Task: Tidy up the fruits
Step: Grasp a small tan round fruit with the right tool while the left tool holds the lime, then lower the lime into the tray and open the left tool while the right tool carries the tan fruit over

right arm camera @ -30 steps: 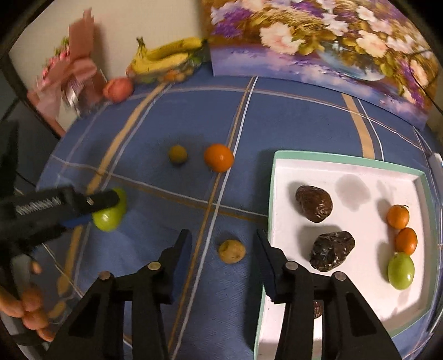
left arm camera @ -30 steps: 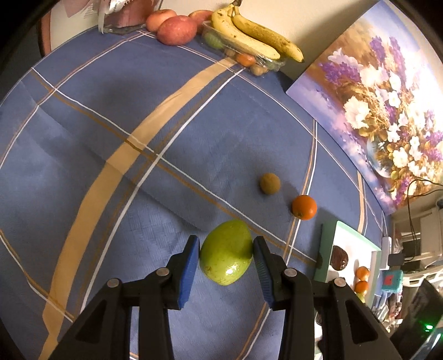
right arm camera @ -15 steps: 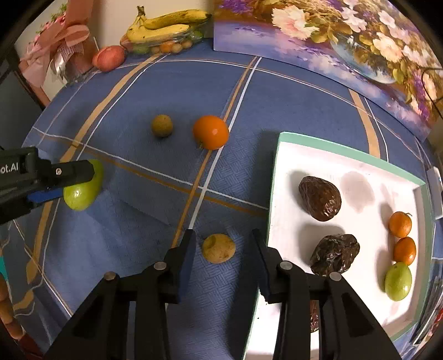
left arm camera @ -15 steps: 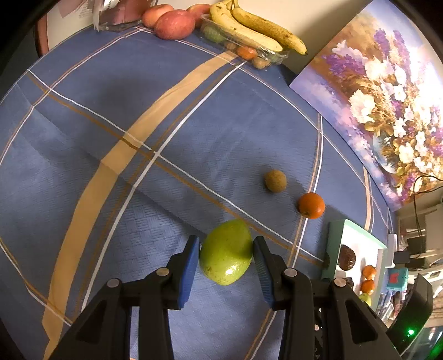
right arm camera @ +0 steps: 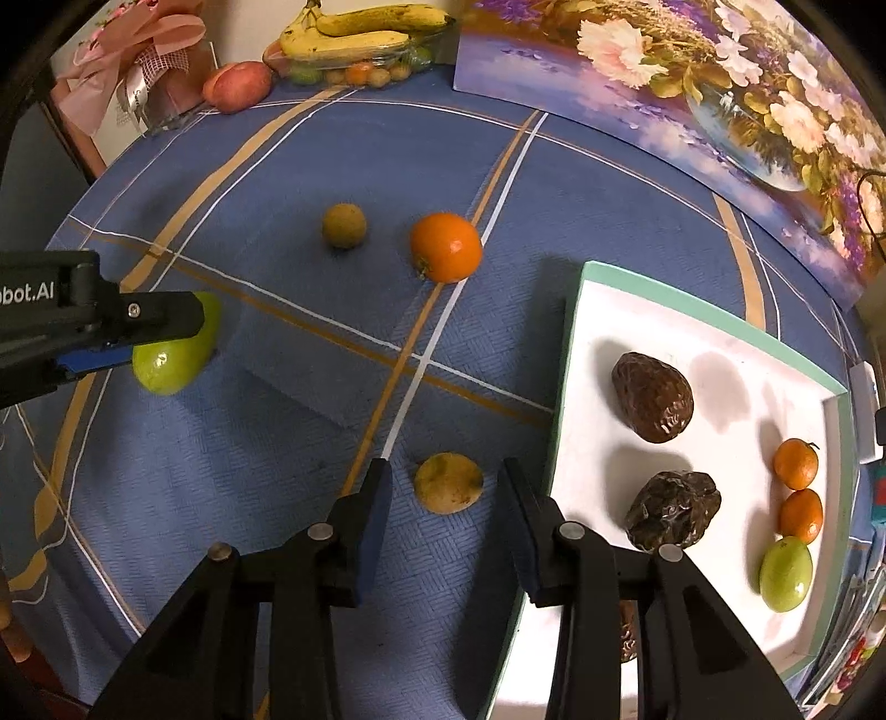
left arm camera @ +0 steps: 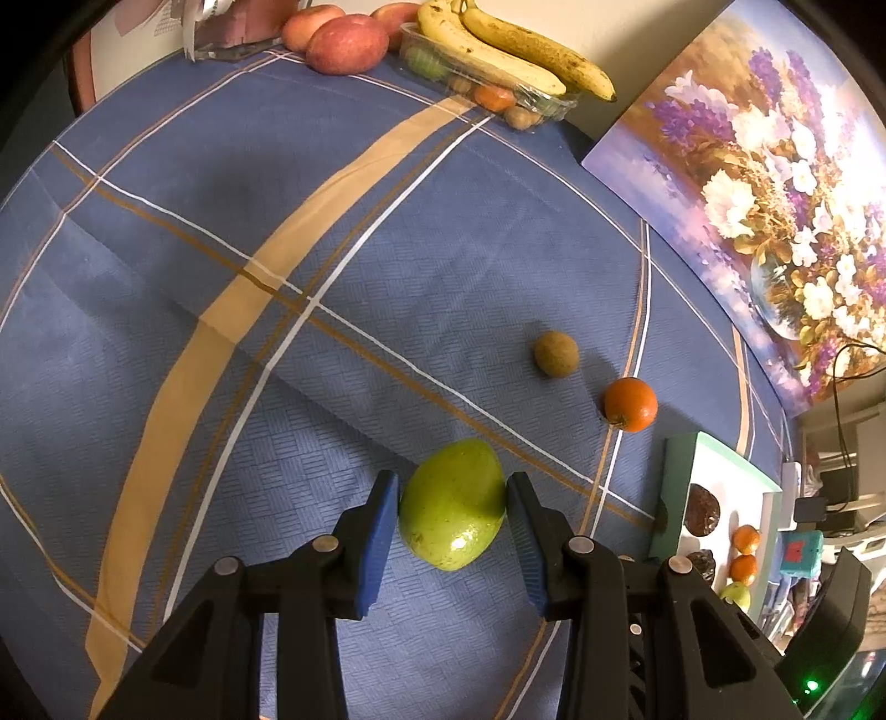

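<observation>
Both tongs: left (left arm camera: 451,512) clamps upright green mango (left arm camera: 451,504); right (right arm camera: 446,495) straddles yellow fruit (right arm camera: 448,483), closing, untouched.

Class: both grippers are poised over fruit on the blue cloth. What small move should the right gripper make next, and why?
Probably close. The right gripper brackets the small yellow fruit with gaps on both sides, its jaws just narrowed, and the white tray sits right beside it.

We view the blue tablecloth (left arm camera: 387,221) steeply downward, at close range, from both wrist cameras. The left view faces the bananas (left arm camera: 515,50); the right faces the painting (right arm camera: 692,83). Both share the orange (left arm camera: 630,404) and tray (right arm camera: 576,332).
</observation>
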A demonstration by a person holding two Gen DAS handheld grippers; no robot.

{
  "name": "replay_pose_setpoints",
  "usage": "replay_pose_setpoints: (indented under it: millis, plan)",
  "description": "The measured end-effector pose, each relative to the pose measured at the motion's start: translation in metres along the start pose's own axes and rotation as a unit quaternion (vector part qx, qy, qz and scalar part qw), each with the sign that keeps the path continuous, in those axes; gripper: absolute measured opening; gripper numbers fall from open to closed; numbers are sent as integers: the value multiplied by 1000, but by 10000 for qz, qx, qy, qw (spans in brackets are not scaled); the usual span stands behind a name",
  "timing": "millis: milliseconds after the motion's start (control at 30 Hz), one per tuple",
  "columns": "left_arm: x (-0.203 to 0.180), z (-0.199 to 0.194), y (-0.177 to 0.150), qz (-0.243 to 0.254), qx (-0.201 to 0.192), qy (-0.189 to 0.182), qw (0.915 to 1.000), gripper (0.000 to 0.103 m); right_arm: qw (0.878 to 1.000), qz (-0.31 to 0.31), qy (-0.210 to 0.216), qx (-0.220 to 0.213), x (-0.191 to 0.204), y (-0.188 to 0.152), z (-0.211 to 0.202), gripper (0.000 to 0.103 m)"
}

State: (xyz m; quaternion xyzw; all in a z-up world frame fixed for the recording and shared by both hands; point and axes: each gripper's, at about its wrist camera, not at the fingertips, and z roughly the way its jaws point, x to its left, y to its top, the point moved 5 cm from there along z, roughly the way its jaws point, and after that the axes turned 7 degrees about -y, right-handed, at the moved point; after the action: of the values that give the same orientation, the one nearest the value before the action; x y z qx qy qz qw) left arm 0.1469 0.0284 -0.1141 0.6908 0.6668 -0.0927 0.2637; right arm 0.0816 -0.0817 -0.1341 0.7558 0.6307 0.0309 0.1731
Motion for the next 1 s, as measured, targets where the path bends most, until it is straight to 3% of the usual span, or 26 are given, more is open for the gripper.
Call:
replay_pose_setpoints:
  millis: [67, 200, 533, 767, 1000]
  plan:
    - [0, 0, 0, -1, 0, 1, 10000, 42, 10000, -42, -22, -9, -1, -1, -2, 40]
    - [0, 0, 0, -8, 0, 0, 10000, 42, 9998, -134, -91, 137, -3, -1, 10, 28]
    - [0, -4, 1, 20, -68, -38, 10000, 42, 9997, 164, 151, -32, -13, 5, -1, 28]
    - [-14, -25, 3, 249, -293, -159, 9991, 42, 9950, 772, 347, -534, -47, 12, -48, 28]
    - [-41, -41, -3, 599, -394, -344, 9968, 42, 9878, 1456, 223, -504, -92, -3, -71, 28]
